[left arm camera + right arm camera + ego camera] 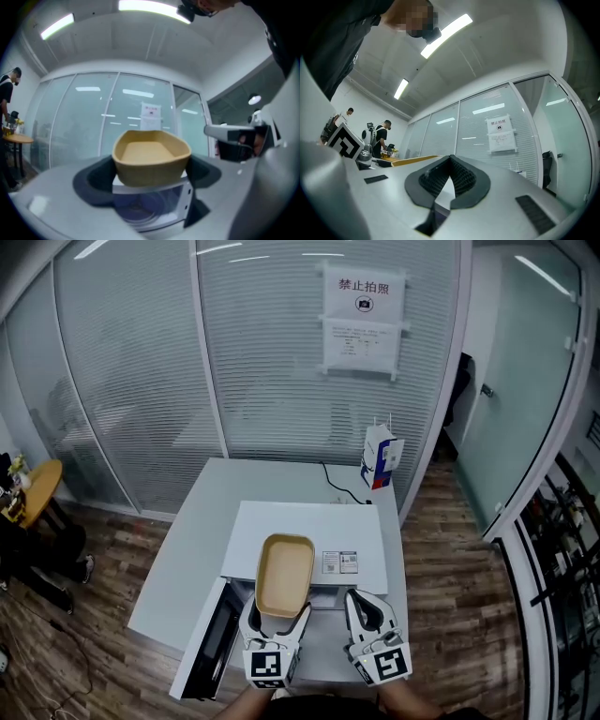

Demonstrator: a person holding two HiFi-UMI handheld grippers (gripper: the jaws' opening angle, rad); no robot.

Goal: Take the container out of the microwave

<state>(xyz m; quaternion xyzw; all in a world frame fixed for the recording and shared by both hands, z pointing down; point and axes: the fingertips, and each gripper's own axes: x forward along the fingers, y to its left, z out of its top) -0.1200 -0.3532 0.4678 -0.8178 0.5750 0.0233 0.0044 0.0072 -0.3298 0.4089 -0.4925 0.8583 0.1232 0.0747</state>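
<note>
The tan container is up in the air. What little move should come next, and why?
Probably carry it left and lower it onto the bare table. The left hand-held gripper is shut on the container and holds it clear above the open microwave. The door hangs open on that side, so the container should pass above it.

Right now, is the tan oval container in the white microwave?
Out: left gripper holds tan container clear of white microwave's open cavity.

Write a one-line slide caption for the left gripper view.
Left hand-held gripper shut on the empty tan container, held outside the open microwave, glass wall beyond.
</note>
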